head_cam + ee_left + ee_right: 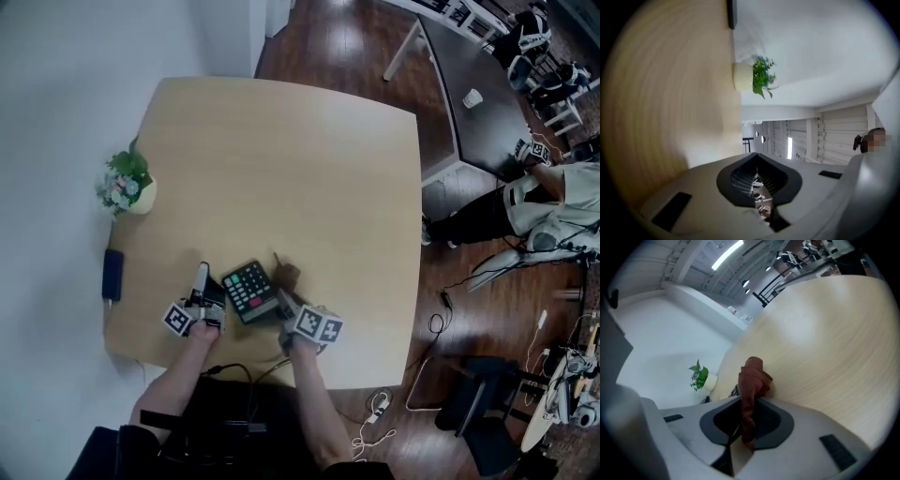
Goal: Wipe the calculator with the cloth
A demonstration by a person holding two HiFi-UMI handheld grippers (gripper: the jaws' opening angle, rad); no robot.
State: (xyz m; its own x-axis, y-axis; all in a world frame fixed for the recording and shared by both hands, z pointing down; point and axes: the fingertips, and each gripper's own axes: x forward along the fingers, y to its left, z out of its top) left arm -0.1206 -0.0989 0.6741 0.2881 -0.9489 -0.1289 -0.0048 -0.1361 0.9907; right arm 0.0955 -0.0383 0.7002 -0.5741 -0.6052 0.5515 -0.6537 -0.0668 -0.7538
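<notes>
**Head view: calculator (pixel 249 291) lies between the left gripper (pixel 201 276) and the right gripper (pixel 284 294)**

The right gripper's jaws are clamped on a reddish-brown cloth (pixel 286 275). In the right gripper view the cloth is pinched upright between the dark pads, and its bunched end sticks out past the tips over the pale wood. The left gripper's jaws are pressed together, and I can make out nothing gripped between them. It is rolled onto its side, so the desk (pixel 309 169) fills the left half of the left gripper view.

Each gripper carries a cube of black-and-white square markers, and these show patterns only. The calculator has a dark body with pale, green and red keys, but their markings are too small to read.

In the head view the calculator sits at the lower left of centre, near the desk's front edge. The left gripper is just beside its left side, though I cannot tell whether they touch. The cloth is bunched at the calculator's right edge, ahead of the right gripper.

Further out, a pale pot (pixel 142 198) at the desk's left edge holds a green plant (pixel 125 176) with small flowers. Below it a dark flat object (pixel 112 274) lies on the same edge. At the upper right a white cup (pixel 472 97) stands on a dark table (pixel 483 131), and its contents cannot be seen. A person (pixel 553 206) sits beside that table.
</notes>
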